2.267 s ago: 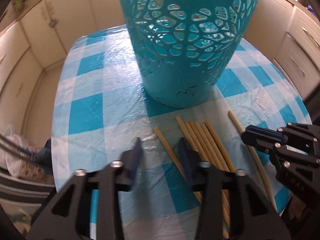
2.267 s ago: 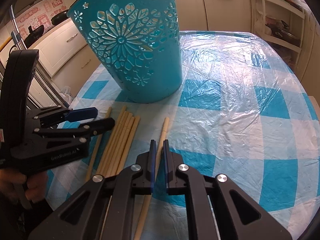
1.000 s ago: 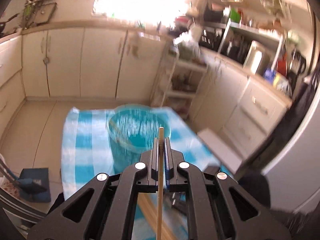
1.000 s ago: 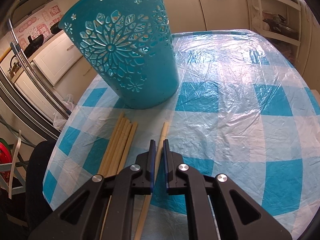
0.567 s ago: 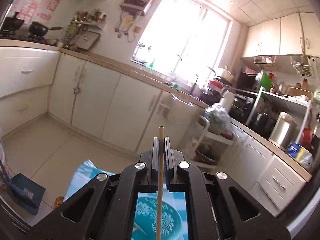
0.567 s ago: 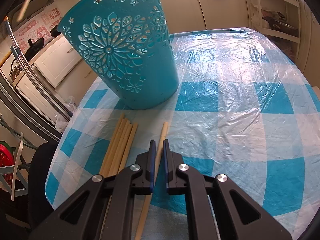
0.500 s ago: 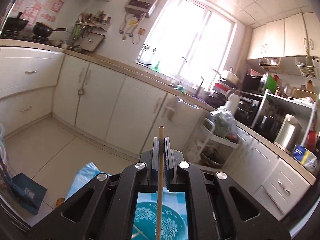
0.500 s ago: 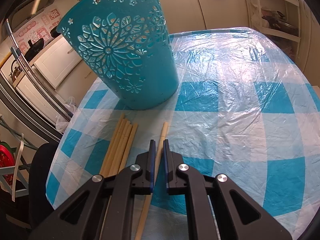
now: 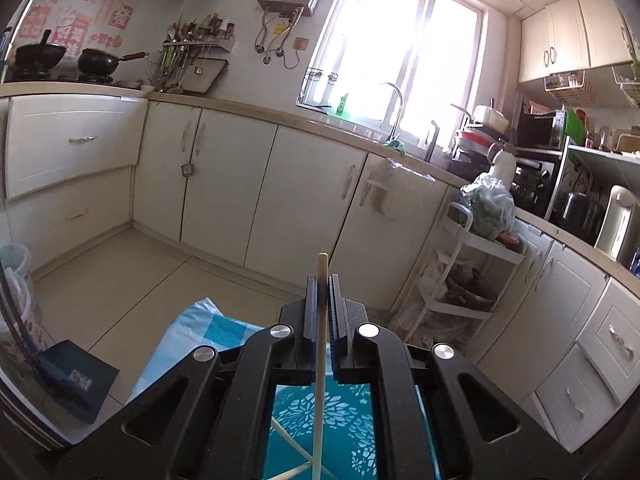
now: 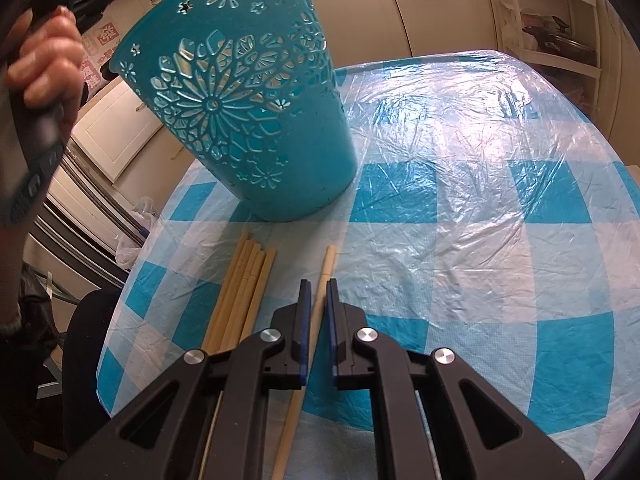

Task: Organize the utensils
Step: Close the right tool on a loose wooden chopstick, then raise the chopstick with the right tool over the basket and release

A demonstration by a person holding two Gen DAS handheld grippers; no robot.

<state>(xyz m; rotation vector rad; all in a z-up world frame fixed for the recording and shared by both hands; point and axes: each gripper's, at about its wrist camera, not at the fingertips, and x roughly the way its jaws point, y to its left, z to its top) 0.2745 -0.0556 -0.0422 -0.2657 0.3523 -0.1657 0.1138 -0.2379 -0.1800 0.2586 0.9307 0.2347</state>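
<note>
My left gripper [image 9: 322, 280] is shut on a wooden chopstick [image 9: 321, 364] and holds it upright above the teal cut-out basket [image 9: 336, 432], whose inside shows below with another chopstick [image 9: 292, 440] lying in it. In the right wrist view the teal basket [image 10: 248, 112] stands on the checked tablecloth [image 10: 480, 200]. My right gripper [image 10: 316, 284] is nearly shut around a single chopstick [image 10: 326, 276] that lies on the cloth. A bundle of several chopsticks [image 10: 244, 292] lies to its left.
The hand holding the left gripper [image 10: 44, 64] is at the upper left of the right wrist view, above the basket. Kitchen cabinets [image 9: 240, 200], a wire rack [image 9: 472, 272] and a dustpan [image 9: 68, 380] surround the table. The table edge is near the chopstick bundle.
My left gripper has kept the chopstick upright over the basket and tilted up a little. The person's hand has come into the right wrist view. My right gripper has barely moved.
</note>
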